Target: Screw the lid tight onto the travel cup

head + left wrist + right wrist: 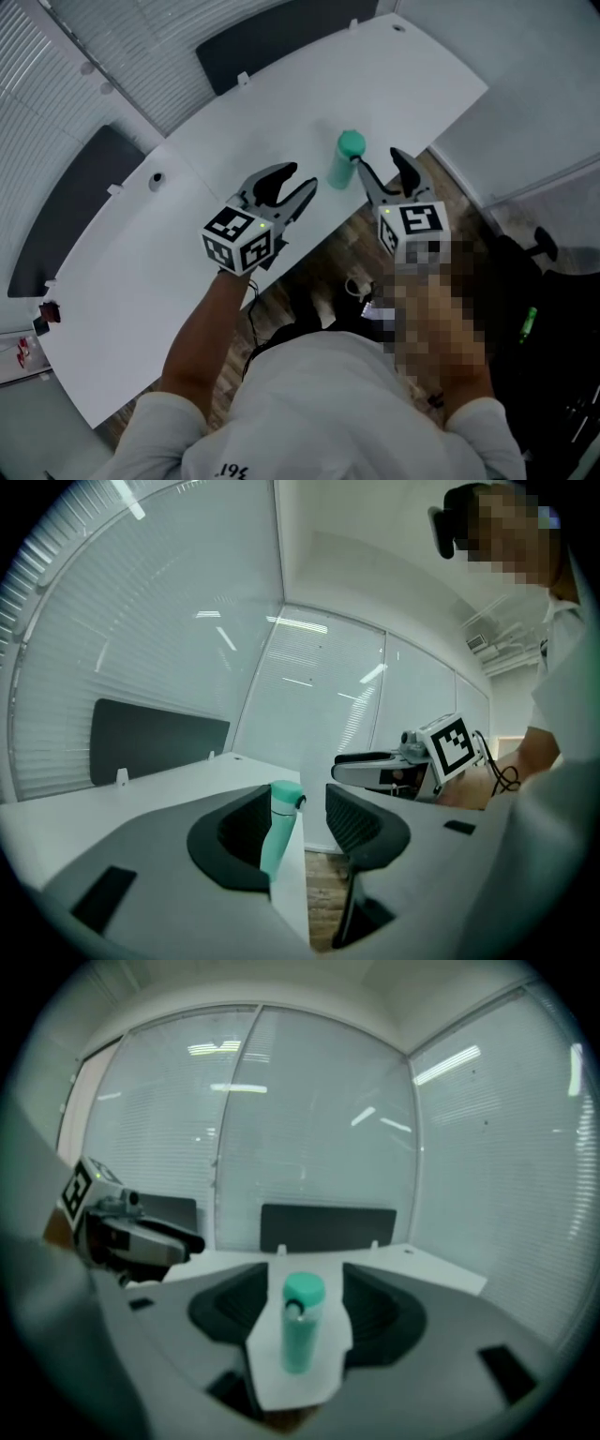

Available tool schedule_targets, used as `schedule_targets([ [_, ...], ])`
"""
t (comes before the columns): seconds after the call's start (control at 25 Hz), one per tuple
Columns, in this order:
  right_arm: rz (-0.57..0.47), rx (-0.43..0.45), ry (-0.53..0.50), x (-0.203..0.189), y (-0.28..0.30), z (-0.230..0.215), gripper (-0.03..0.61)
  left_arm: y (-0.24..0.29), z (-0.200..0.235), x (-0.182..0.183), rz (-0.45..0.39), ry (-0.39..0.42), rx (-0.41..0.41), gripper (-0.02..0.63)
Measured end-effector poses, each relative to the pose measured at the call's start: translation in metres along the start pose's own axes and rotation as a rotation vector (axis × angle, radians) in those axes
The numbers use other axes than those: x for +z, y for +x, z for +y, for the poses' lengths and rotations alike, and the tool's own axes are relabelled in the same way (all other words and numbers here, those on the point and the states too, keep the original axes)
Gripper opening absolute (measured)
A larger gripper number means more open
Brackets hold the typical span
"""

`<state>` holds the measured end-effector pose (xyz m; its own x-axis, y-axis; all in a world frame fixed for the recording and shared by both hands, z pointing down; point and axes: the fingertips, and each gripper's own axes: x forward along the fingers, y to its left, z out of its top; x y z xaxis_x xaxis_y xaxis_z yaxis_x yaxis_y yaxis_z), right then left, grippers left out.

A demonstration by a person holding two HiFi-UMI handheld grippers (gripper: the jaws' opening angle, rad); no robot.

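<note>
I am holding my left hand-held gripper with its 2 jaws standing apart and nothing pressed between them. It is hanging above the table, just inside the near edge. My right hand-held gripper is also gaping wide, its pads touching nothing. Its marker cube is sitting out over the wooden floor, and its jaws are reaching in toward that same near edge.

The travel cup is standing upright between the 2 hand-held grippers with its lid sitting on top. It is just beside my right one's inner jaw and a little apart from my left one. In the right gripper view the cup is lining up in the middle of the gap but lying ahead of the pads. In the left gripper view it is showing off-centre, partly behind the left jaw.

The cup is standing close to the table's near edge, which is running diagonally past both grippers. White tabletop is stretching away to the left and beyond the cup as far as the curved far edge, where 2 dark panels are standing. A small round hole is sitting well to the left. Slatted glass walls are closing the room behind the table.
</note>
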<state>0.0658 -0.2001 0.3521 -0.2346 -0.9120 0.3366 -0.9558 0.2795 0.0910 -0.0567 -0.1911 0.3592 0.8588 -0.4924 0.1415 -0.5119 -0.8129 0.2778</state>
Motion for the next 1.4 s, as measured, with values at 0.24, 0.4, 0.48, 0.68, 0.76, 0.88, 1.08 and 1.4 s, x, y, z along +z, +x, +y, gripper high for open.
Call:
schedule_targets([
  [0.24,-0.024,0.008,0.036,0.003,-0.024,0.007,0.18,-0.024,-0.025,0.008,-0.05,-0.022,-0.036,0.117],
  [0.4,-0.044,0.008,0.069,0.003,-0.038,0.011,0.112,-0.036,-0.037,0.016,-0.097,-0.054,-0.067,0.048],
  [0.48,-0.047,0.018,0.082,0.003,-0.045,0.016,0.079,-0.042,-0.045,0.018,-0.112,-0.071,-0.088,0.038],
  [0.68,-0.06,0.039,0.093,0.003,-0.064,0.026,0.054,-0.054,-0.059,0.026,-0.129,-0.079,-0.092,0.031],
  [0.76,-0.061,0.047,0.09,0.003,-0.069,0.03,0.054,-0.058,-0.062,0.025,-0.125,-0.079,-0.08,0.031],
  [0.88,-0.057,0.057,0.086,0.003,-0.077,0.032,0.054,-0.063,-0.068,0.023,-0.114,-0.079,-0.062,0.031],
  [1.08,-0.046,0.083,0.086,-0.001,-0.085,0.032,0.054,-0.066,-0.076,0.019,-0.107,-0.105,-0.032,0.031],
  [1.4,-0.027,0.107,0.093,-0.014,-0.112,0.02,0.049,-0.062,-0.114,0.009,-0.099,-0.126,-0.022,0.031],
])
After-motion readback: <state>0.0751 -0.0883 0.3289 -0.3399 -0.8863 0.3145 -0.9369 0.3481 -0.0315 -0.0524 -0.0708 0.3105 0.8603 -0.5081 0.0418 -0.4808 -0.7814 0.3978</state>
